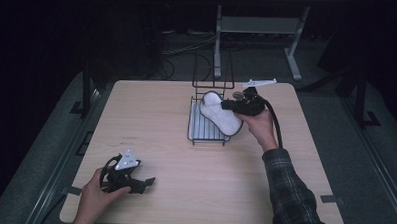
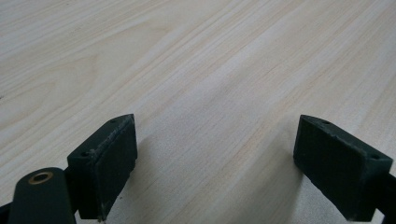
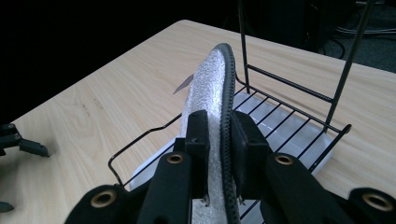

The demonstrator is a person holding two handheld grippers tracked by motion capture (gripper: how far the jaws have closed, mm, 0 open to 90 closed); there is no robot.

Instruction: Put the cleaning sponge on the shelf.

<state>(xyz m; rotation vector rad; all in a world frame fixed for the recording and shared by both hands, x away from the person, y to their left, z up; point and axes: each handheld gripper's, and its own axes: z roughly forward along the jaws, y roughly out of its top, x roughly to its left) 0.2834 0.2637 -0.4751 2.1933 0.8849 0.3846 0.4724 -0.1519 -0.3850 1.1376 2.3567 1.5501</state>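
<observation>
Near edge, left side: my left gripper rests low on the wooden table, well apart from the work; in the left gripper view its jaws stand wide with bare wood grain between them and nothing held; I judge it idle at this step.

Middle of the table, right of centre: my right gripper is clamped narrow on the white insole; in the right gripper view the two pads press either face of the insole, which stands on edge, fleecy white side to one pad and dark stitched rim toward the other; the grip sits at the near end of the insole, the rest running away from the camera.

The insole is over the black wire rack; from the high view it lies tilted across the rack's right portion, its near end overhanging the rack's right rail; whether its far end already touches the wires I cannot tell.

Far side: the rack's upright wire frame rises at the back, just beyond the insole's far tip.

Judgement: the step in hand is setting the insole into the rack, well advanced but not finished; the next move calls for lowering it squarely between the rails, keeping the tip clear of the upright frame, and easing the jaws apart only once the wires bear it; released early, it could tip out over the right rail.
</observation>
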